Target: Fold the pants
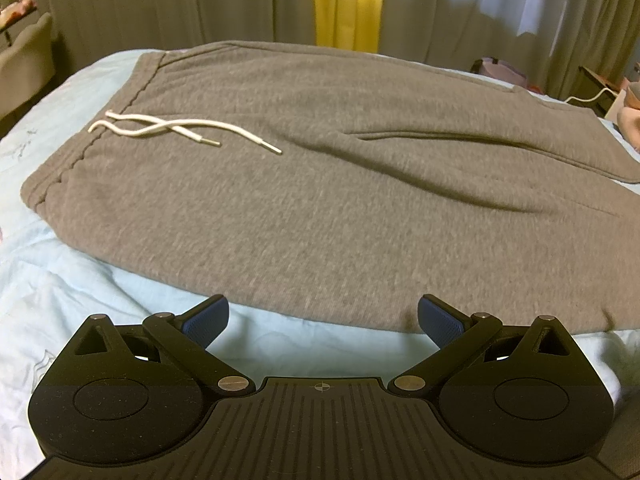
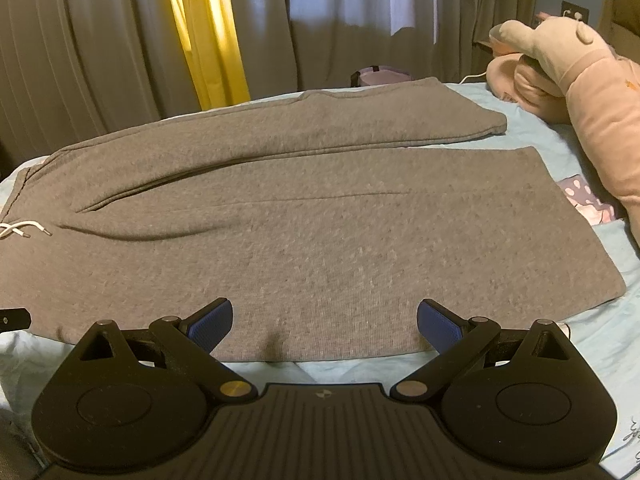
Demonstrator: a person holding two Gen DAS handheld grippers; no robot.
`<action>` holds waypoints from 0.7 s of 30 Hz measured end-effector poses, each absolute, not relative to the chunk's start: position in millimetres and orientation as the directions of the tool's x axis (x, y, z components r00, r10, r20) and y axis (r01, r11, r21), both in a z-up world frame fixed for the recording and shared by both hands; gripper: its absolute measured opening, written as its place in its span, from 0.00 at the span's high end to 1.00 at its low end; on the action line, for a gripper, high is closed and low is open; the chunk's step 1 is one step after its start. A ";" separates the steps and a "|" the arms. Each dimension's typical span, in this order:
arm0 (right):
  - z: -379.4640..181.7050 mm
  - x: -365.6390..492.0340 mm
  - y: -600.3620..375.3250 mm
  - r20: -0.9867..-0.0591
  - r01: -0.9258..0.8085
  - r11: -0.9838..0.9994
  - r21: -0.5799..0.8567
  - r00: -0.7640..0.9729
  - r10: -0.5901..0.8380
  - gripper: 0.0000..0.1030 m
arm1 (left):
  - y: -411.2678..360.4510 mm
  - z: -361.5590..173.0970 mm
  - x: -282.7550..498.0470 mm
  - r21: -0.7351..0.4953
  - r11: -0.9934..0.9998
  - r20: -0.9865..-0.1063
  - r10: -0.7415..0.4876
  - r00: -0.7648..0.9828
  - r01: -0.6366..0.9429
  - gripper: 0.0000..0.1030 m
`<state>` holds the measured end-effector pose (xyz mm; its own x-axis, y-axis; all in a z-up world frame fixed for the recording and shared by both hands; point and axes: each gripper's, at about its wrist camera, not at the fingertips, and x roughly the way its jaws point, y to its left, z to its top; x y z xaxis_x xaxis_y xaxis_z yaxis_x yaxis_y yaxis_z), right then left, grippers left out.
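Grey sweatpants (image 1: 320, 184) lie flat across a light blue bed sheet (image 1: 80, 280), waistband to the left with a white drawstring (image 1: 176, 130) on top. In the right wrist view the pants (image 2: 320, 240) stretch right, both legs side by side, hems at the right. My left gripper (image 1: 323, 320) is open and empty at the pants' near edge by the waist end. My right gripper (image 2: 325, 326) is open and empty at the near edge of the near leg. The left gripper's edge (image 2: 14, 319) shows at the far left.
A pink plush toy (image 2: 580, 92) lies on the bed at the right beyond the leg hems. Grey and yellow curtains (image 2: 200, 32) hang behind the bed. A chair (image 1: 24, 60) stands at far left, a white cable (image 1: 588, 96) at right.
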<state>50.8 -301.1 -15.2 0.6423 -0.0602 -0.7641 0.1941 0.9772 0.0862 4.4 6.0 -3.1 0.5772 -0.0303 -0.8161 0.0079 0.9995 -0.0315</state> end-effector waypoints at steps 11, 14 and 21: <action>-20.4 53.9 -305.0 -0.774 0.203 0.973 0.106 0.631 -0.047 0.04 | 8.2 -5.3 7.3 -0.048 0.999 -0.820 -0.037 0.571 -0.004 0.00; -22.0 54.7 -306.0 -0.776 0.206 0.972 0.114 0.629 -0.042 0.04 | 7.9 -5.4 8.2 -0.052 0.999 -0.822 -0.039 0.568 -0.008 0.00; -26.1 57.7 -308.9 -0.785 0.213 0.969 0.129 0.618 -0.031 0.04 | 7.4 -4.9 8.8 -0.053 0.999 -0.823 -0.039 0.567 -0.008 0.00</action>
